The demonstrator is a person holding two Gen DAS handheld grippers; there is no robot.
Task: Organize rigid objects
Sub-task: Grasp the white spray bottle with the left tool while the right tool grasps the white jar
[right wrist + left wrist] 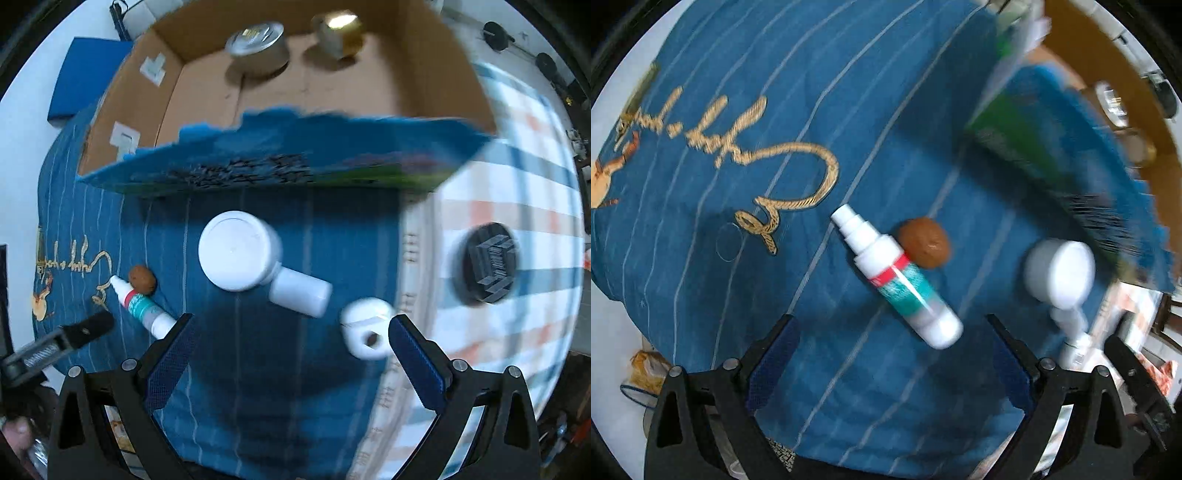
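Note:
A white spray bottle [897, 280] with a teal and red label lies on the blue cloth [775, 92], touching a brown ball [925, 242]. My left gripper [890, 321] hangs open just above the bottle's base end, its pads touching nothing. A white round jar [236, 254] and a small white bottle [301, 291] lie together ahead of my right gripper [291, 320], which is open and holds nothing. A white dispenser with a hole [367, 328] sits just inside its right finger [413, 354]. The spray bottle [144, 306] and ball [142, 279] lie to the left.
An open cardboard box [207, 92] at the back holds a metal tin [258, 44] and a gold-lidded jar [338, 33]. A flat blue packet [295, 155] leans over its near wall. A black round object [487, 266] lies on the plaid cloth [517, 184] at right.

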